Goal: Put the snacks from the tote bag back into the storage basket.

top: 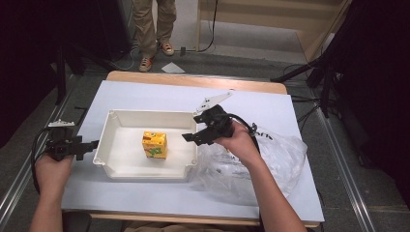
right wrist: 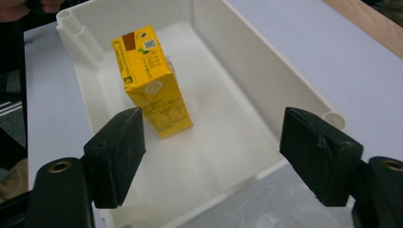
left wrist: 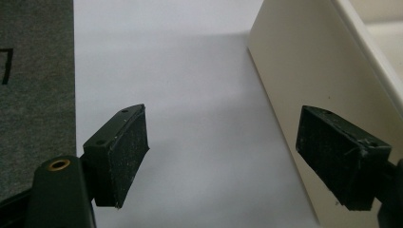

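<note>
A yellow drink carton [top: 154,145] [right wrist: 152,80] stands upright in the middle of a white rectangular tub [top: 116,166] [right wrist: 266,76] on the white table sheet. My right gripper [top: 189,137] [right wrist: 214,156] hovers open over the tub's right rim, with the carton a little beyond its jaws and nothing between them. At the tub's left end my left gripper [top: 92,145] [left wrist: 223,156] stands open just above the sheet, its right jaw close against the tub's outer wall [left wrist: 304,80].
A crumpled clear plastic bag [top: 261,159] [right wrist: 266,209] lies right of the tub, under the right forearm. The wooden table edge [top: 193,79] runs along the back. A person's legs [top: 152,29] stand on the floor beyond the table. Dark stands flank both sides.
</note>
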`<state>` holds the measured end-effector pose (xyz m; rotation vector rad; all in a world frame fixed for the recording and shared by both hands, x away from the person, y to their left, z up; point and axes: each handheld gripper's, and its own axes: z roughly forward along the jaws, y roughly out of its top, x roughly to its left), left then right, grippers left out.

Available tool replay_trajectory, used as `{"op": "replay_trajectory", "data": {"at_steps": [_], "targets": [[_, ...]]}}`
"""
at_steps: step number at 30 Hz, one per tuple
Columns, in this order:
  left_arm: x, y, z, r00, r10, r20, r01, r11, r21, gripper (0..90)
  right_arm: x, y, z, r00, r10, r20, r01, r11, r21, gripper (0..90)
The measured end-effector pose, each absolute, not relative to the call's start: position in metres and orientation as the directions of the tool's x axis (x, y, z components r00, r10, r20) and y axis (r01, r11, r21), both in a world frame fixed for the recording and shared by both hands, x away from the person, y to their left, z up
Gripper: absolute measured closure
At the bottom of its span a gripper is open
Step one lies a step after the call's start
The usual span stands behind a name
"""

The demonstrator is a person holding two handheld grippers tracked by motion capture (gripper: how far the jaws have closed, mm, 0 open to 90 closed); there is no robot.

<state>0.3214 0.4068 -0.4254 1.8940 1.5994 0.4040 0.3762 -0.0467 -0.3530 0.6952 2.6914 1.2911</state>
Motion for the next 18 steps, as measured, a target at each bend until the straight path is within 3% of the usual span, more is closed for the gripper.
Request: {"op": "replay_trajectory", "data": {"at_steps": [3, 18], "targets": [[0.322, 0.406, -0.426, 0.22, 0.963, -0.156, 0.775, -0.076, 0.628, 18.7, 0.374, -0.056, -0.354, -0.889, 0.44, 0.125, 0.373, 0.54, 0.755, 19.4], [0.321, 0.405, -0.425, 0.224, 0.962, -0.153, 0.774, -0.081, 0.628, 18.7, 0.367, -0.101, -0.359, -0.843, 0.528, 0.107, 0.409, 0.497, 0.766, 19.2]]}}
